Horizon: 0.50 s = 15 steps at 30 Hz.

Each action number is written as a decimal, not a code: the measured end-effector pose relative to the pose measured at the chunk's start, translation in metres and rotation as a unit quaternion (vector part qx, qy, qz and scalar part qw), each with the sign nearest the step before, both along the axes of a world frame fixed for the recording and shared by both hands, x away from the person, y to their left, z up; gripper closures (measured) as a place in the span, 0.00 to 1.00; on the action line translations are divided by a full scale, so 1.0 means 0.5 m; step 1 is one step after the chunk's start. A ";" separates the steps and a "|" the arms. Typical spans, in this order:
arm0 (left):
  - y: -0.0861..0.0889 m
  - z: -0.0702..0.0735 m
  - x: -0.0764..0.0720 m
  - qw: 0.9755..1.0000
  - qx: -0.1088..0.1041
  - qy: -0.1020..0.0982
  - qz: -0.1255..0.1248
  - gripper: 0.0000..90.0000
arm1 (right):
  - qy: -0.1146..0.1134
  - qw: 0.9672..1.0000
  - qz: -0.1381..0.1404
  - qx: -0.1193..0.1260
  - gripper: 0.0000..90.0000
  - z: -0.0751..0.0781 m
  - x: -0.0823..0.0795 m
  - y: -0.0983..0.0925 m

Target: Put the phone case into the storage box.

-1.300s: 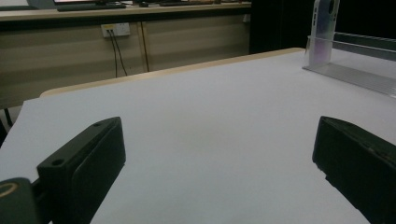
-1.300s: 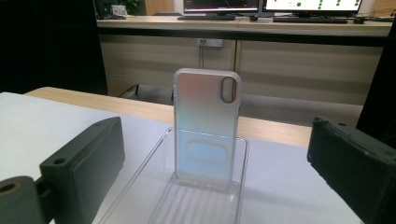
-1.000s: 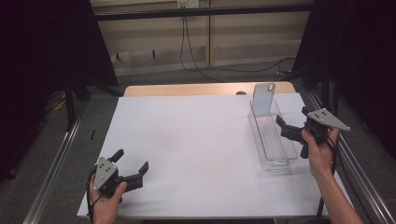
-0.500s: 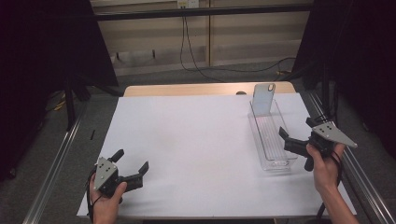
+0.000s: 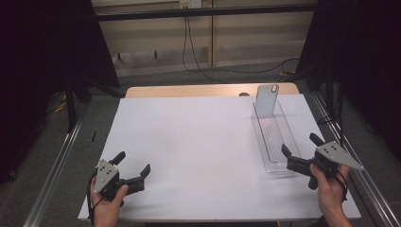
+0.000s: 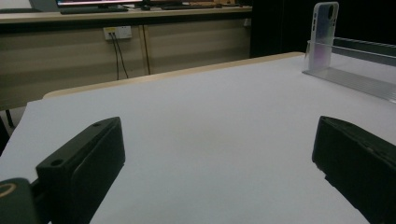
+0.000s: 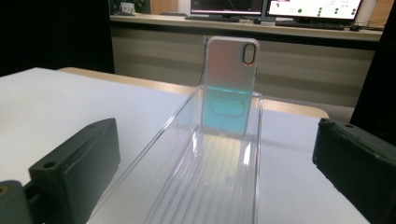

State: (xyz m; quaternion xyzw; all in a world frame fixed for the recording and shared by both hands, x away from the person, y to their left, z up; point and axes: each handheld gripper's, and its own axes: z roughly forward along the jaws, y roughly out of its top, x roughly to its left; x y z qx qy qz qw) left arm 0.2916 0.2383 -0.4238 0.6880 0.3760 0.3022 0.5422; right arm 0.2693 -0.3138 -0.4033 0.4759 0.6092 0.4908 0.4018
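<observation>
Surroundings: white counter (image 5: 198, 142) under both my grippers, with a wooden edge at its far side; dark curtains to either side and cables on the floor behind.
In the way: open white surface between my jaws and the tray; the tray's near end wall stands just ahead of my right jaws.
Tray: clear plastic tray (image 5: 275, 142), long and narrow, on the right part of the counter, its long axis running from my side toward the far edge.
Phone case: phone case (image 5: 267, 100) stands upright at the tray's far end, long axis vertical, camera cut-out at the top; in the right gripper view (image 7: 229, 84) its back faces me, pink above and teal below, leaning on the far wall.
Right gripper: right gripper (image 5: 302, 153) sits at the tray's near end, jaws released and spread wide to both sides of the tray line, pointing along it toward the case; my hand (image 5: 331, 191) grips it from below, forearm coming in from the bottom right.
Left gripper: left gripper (image 5: 132, 163) rests low near the front left corner of the counter, jaws released and holding nothing, aimed across the counter; it is well apart from the tray.
</observation>
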 end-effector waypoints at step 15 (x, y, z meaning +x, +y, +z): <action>-0.004 0.000 -0.014 1.000 0.004 0.001 0.000 0.03 | 0.002 1.000 -0.025 0.012 0.00 -0.039 -0.061 -0.007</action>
